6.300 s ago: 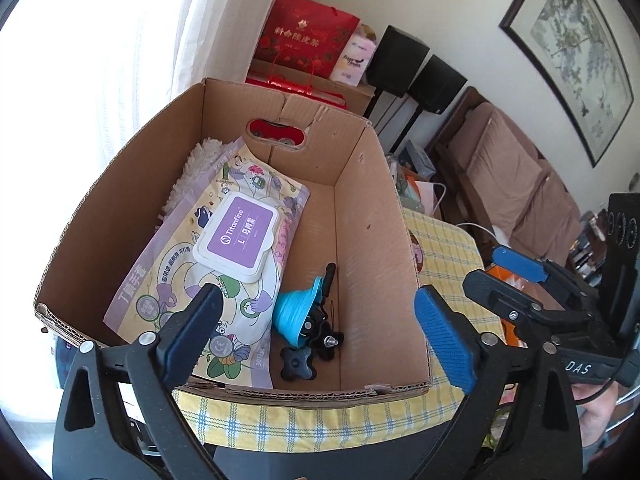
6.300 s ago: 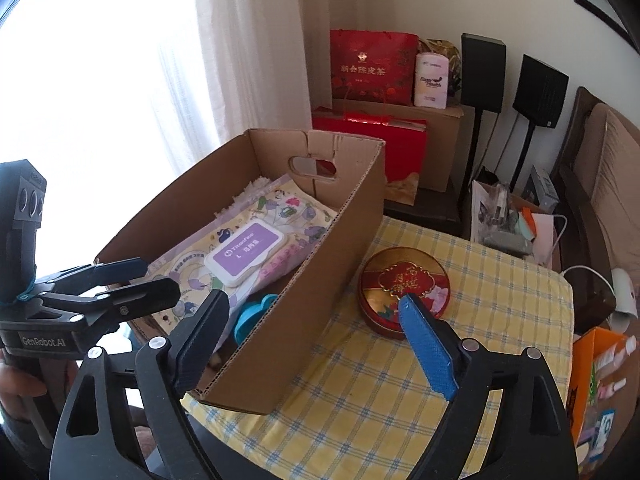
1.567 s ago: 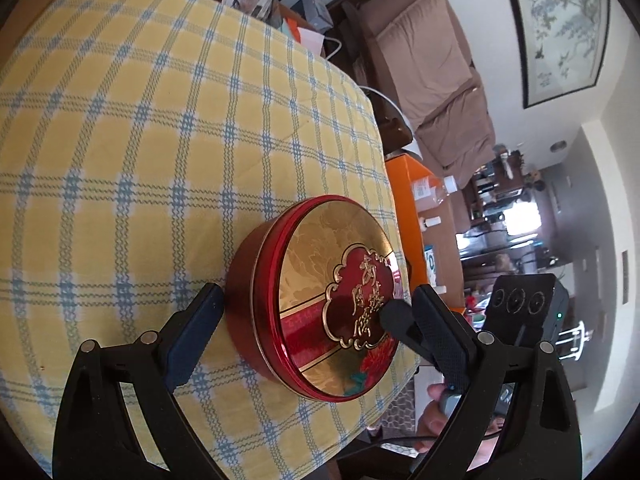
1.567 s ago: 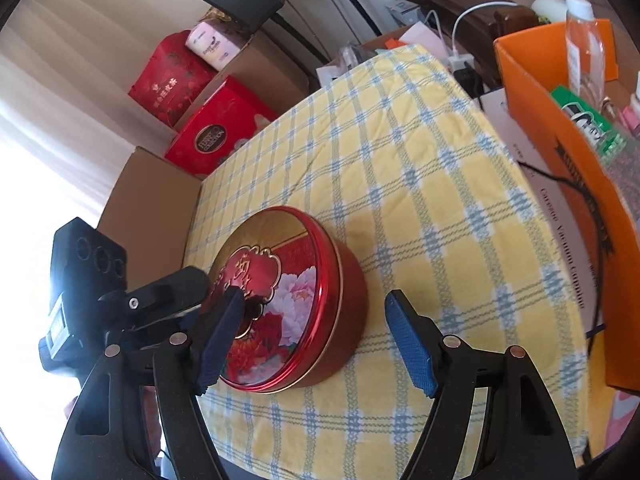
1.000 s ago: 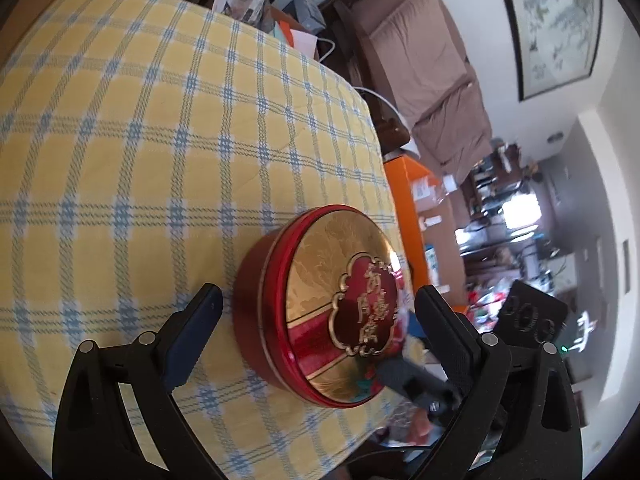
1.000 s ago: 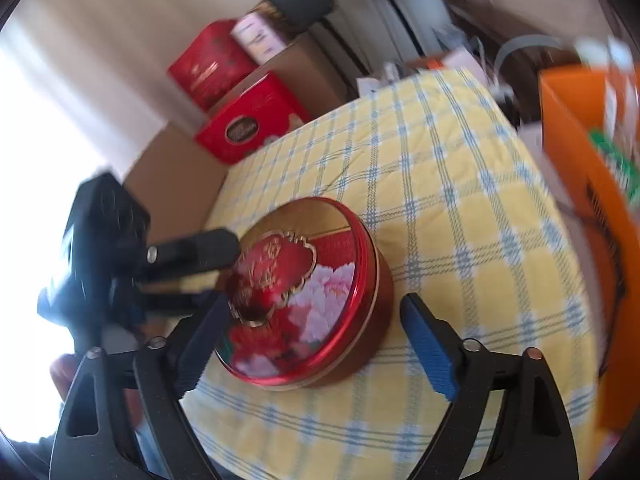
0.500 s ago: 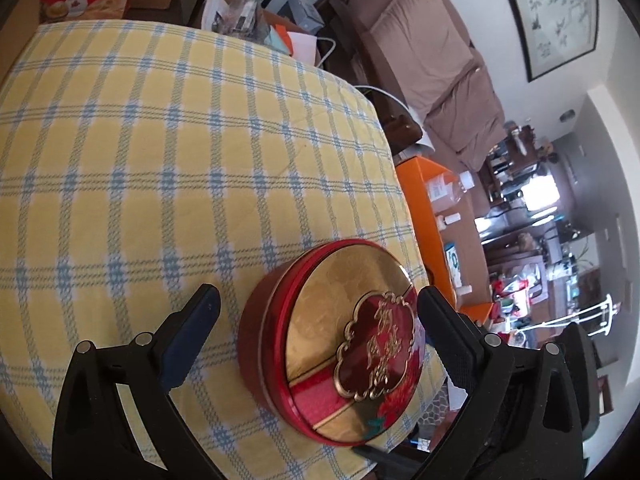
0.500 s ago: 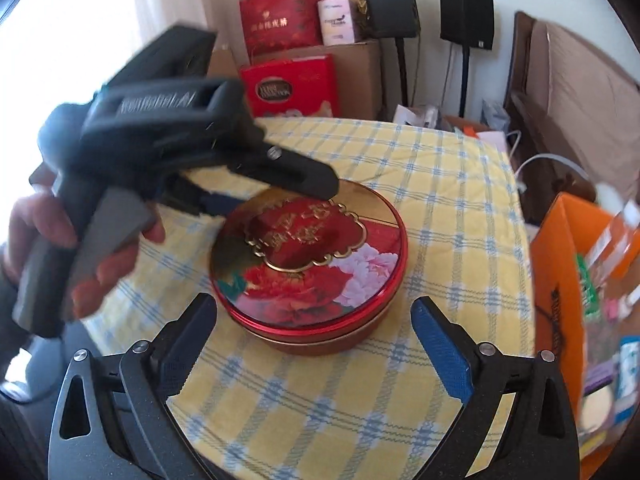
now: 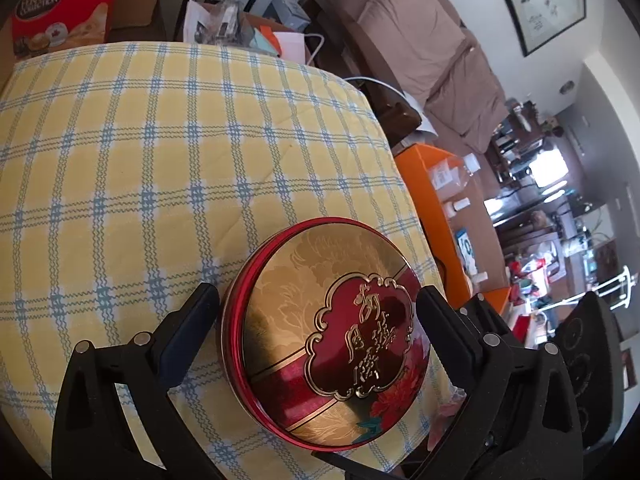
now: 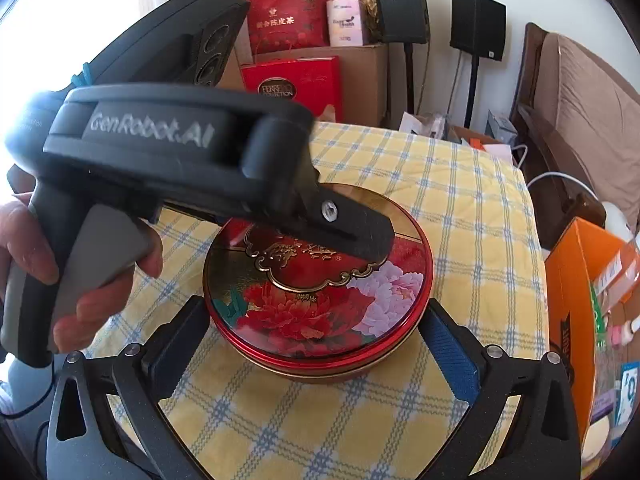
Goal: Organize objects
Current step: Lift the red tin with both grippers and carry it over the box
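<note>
**Reaching for a smooth tin (image 9: 332, 332) close to the edge**

Left wrist view: the round red and gold tin lay flat on the yellow checked table (image 9: 160, 160), near the corner where the cloth fell away toward an orange box (image 9: 420, 172) lower down. The left gripper (image 9: 316, 308) had its fingers spread wide, one on each side of the tin, and it held nothing. One finger stood clearly apart from the rim. The other overlapped the rim in the picture, and I could not tell from here if it touched. Because the tin was so near the edge, a push from one finger alone could probably slide it over the cloth and off the table.

Right wrist view: the right gripper (image 10: 320, 320) had just been opening its fingers, and they stood very wide with the tin (image 10: 320, 300) between them, both pads clear of its wall. It also held nothing. The left gripper (image 10: 352, 236), carried by a hand (image 10: 80, 280), reached in from the side, and its finger seemed to hang above the lid and not beside the wall. I judged three risks here. The two tools were crowded over one object and could knock each other. The metal wall looked smooth and curved, so pads closing off-centre might squeeze the tin out. A grip on the lid only might pull the lid off.
</note>
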A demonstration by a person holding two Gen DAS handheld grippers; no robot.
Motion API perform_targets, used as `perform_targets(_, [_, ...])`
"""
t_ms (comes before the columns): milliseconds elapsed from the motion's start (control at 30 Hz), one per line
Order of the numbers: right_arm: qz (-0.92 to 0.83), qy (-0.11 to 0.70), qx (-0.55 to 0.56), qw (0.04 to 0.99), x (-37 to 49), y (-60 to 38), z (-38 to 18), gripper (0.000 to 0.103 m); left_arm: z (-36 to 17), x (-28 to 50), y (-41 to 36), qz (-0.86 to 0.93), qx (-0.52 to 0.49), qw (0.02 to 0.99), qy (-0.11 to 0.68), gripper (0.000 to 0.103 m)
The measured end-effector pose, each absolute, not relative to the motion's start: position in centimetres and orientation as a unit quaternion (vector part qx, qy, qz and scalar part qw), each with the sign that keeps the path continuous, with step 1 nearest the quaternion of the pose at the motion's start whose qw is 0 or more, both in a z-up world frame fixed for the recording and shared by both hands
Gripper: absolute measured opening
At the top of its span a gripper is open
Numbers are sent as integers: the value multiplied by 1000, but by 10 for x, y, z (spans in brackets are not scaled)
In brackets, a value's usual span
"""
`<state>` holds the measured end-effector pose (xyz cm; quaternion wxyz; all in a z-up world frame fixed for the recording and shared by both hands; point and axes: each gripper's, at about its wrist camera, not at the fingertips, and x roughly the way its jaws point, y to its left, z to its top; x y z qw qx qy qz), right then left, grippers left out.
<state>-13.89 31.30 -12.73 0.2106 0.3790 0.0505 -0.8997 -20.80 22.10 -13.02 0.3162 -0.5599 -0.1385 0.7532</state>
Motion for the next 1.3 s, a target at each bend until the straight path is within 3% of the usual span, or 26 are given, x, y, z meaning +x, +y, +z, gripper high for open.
perform_targets(400, [-908,64,351,217,-133,303,-107,103,-114,-204,204,757,-550,307,-173,98])
perform_targets(1300, [-919,125,240,288,-113,196,33,103,38,-176,72,827,-457,235,-228,99])
